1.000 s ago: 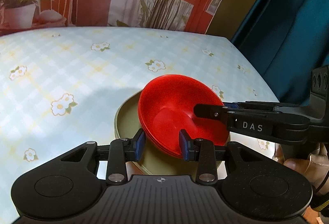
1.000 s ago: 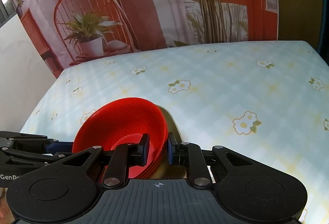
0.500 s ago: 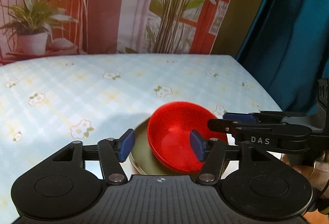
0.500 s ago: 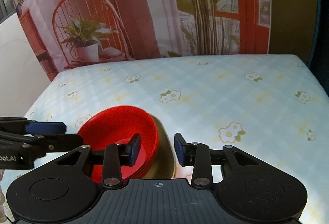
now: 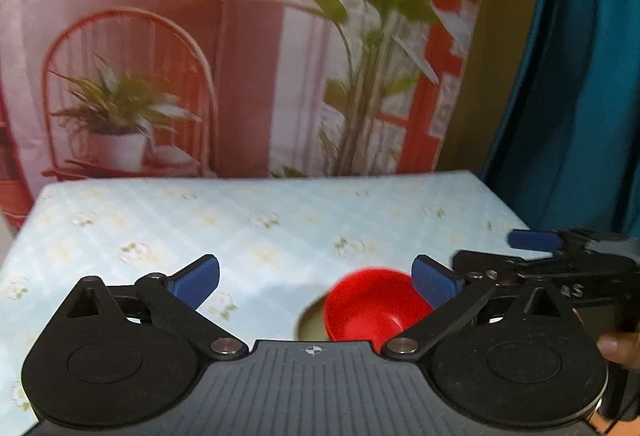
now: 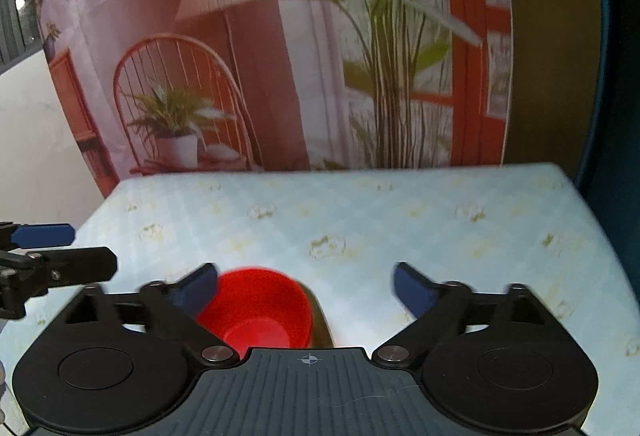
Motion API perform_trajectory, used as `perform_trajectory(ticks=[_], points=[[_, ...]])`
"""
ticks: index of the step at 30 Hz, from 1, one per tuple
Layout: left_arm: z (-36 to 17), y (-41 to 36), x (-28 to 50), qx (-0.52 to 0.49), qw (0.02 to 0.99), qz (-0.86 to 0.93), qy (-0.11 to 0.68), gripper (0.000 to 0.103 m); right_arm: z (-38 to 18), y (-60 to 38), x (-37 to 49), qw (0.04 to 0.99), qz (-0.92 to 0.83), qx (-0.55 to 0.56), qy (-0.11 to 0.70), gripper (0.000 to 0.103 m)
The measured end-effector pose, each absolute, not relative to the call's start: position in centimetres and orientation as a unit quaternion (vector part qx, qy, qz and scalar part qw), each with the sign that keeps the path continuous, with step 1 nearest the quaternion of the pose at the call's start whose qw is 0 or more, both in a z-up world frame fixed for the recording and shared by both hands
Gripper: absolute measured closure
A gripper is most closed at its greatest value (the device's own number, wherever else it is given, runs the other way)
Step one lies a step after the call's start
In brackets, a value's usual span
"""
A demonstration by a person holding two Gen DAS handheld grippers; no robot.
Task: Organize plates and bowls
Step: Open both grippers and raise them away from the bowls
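Note:
A stack of red bowls (image 5: 370, 306) rests on an olive plate (image 5: 310, 326) on the flowered tablecloth (image 5: 280, 228), near its front edge. My left gripper (image 5: 316, 282) hovers above and behind the stack, its jaws opening wide, nothing between them. The red bowls (image 6: 260, 312) show low in the right wrist view too, with the olive plate (image 6: 320, 324) peeking out beside them. My right gripper (image 6: 306, 290) is likewise raised, jaws opening, holding nothing. Each gripper appears at the edge of the other's view.
A printed backdrop (image 5: 240, 56) with a chair, lamp and plants hangs behind the table. A teal curtain (image 5: 580, 96) stands at the right. A person's fingers (image 5: 614, 350) hold the right gripper's handle. The cloth stretches bare toward the far edge (image 6: 320, 176).
Both grippers let go of the bowls and plate, opened wide and rose, tilting up. The stack now looks smaller and lower in both views.

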State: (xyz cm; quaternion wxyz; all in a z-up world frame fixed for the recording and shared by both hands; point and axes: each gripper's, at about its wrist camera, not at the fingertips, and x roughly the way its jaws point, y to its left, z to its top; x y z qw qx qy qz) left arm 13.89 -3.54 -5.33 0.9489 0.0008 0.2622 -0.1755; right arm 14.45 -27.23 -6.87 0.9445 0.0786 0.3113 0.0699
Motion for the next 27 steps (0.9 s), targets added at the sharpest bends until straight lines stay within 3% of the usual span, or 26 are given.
perform_trajectory(ticks=[2,14,27], points=[[-4.5,-3.1,13.6,-0.002,0.954,-0.157,0.256,0.0,-5.8,-27.0,14.0,0.949,0.072,0.071,0.299,0.0],[0.6,0.9,11.2,-0.059,0.97,-0.106,0.213,0.0,-0.3,-26.2,11.7,0.964,0.076,0.06,0.247,0.0],[3.9,0.5,6.3,0.019,0.989,-0.039,0.143,0.0,3.2,-25.5,7.9,0.974,0.058,0.046,0.215,0.0]])
